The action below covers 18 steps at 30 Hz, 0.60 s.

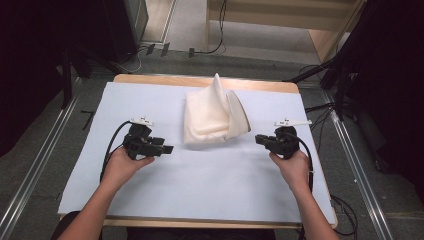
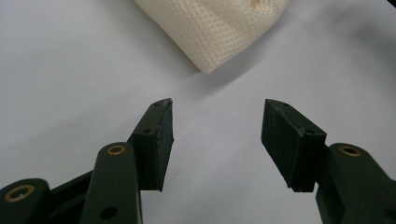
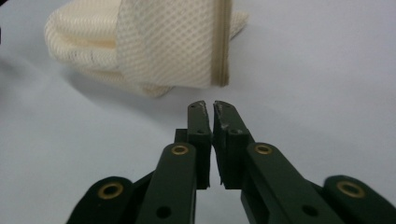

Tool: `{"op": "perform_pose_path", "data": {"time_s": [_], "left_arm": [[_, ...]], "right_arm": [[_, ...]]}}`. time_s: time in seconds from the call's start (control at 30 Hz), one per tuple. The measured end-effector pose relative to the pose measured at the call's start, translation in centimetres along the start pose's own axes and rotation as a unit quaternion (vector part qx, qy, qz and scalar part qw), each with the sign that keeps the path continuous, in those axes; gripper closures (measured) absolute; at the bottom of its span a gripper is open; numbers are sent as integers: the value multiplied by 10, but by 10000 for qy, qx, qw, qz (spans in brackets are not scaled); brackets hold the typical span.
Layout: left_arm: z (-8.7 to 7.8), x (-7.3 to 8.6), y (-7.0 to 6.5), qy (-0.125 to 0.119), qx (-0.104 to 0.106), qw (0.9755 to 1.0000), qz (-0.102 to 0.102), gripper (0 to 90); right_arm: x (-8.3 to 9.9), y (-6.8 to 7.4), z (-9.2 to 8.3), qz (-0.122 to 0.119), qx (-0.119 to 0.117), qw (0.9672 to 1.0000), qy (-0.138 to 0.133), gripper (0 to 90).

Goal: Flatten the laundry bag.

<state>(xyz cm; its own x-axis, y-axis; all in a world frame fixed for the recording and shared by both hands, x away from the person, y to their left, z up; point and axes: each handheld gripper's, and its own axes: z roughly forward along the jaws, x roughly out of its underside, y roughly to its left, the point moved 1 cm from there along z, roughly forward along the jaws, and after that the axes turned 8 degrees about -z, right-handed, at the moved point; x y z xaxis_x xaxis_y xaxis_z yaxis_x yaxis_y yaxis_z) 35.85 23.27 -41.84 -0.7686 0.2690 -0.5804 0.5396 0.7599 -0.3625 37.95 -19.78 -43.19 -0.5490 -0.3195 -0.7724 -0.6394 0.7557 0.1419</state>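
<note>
A cream mesh cloth [image 1: 214, 116] lies loosely folded on the white table cover [image 1: 200, 175], one corner standing up at the back. My left gripper [image 1: 167, 149] rests to the cloth's left, its jaws open and pointing right with nothing between them; the cloth's near corner [image 2: 210, 28] lies ahead of it [image 2: 217, 135]. My right gripper [image 1: 259, 139] sits to the right of the cloth, pointing left. Its jaws [image 3: 212, 109] are shut with nothing between them, a short way from the cloth's hemmed edge [image 3: 223, 44].
The wooden table edge [image 1: 200, 80] shows behind the cover. Cables [image 1: 220, 30] run over the grey floor beyond the table. Metal floor rails [image 1: 357, 170] pass on both sides, and dark stands [image 1: 340, 75] are at the back right.
</note>
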Motion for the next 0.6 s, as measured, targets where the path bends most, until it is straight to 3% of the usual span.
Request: {"op": "perform_pose_path", "data": {"time_s": [0.27,0.43,0.5,0.6], "left_arm": [[-1,3,1,18,-38,10000,-32,447],[-4,5,4,0,-72,9999,-81,447],[-6,6,5,-6,-77,9999,-105,447],[-8,7,7,-49,-100,9998,-140,447]], "right_arm": [[-24,-22,13,98,207,9997,-111,898],[-31,-28,33,122,188,9997,11,900],[-31,-30,42,141,177,9996,188,900],[-33,-28,50,173,15,9997,195,900]]}}
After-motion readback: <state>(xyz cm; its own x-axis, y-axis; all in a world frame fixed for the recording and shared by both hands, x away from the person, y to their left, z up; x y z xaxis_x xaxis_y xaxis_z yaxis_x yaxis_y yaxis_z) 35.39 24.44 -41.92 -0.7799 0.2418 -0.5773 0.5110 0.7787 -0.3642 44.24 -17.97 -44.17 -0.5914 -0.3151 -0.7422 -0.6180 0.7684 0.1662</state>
